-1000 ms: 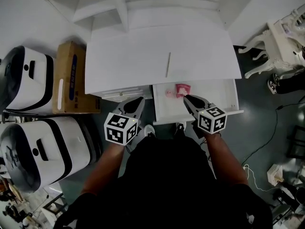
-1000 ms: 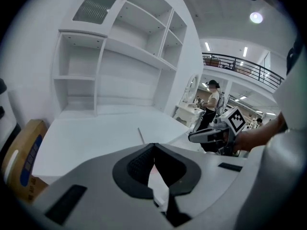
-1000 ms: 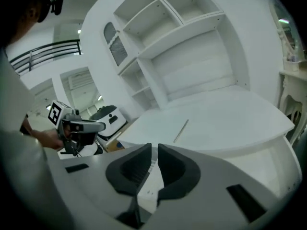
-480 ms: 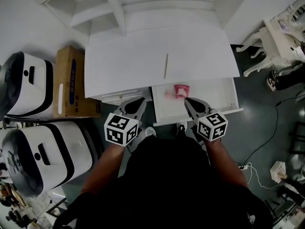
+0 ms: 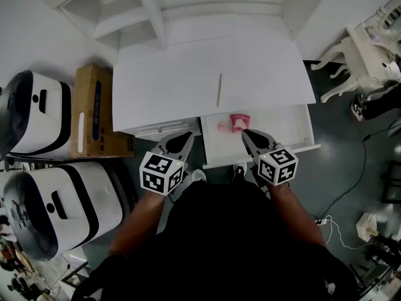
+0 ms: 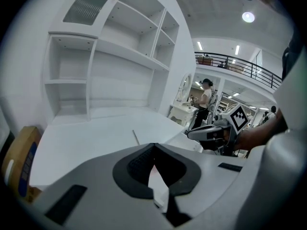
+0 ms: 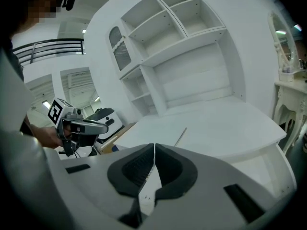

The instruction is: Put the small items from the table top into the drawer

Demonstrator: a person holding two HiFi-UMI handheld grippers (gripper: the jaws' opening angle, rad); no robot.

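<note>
A cardboard box [image 5: 94, 105] stands on the floor to the left of the white desk [image 5: 182, 68]. The left gripper [image 5: 183, 135] hovers at the desk's front edge, left of the open drawer [image 5: 299, 125]. Its fingers are pressed together at the tips, with nothing between them.

A thin stick [image 5: 220, 86] lies on the desk top, ahead of both grippers and roughly midway between them, well apart from either pair of fingers. In the left gripper view it shows just above and left of the fingertips; in the right gripper view, above and right of them.

Inside the drawer, a small pink item [image 5: 222, 125] lies beside a pink-red packet [image 5: 239, 121] near the back left corner. The right gripper [image 5: 245, 132] is over the drawer, its closed, empty fingers pointing at the packet, tips just short of it.
</note>
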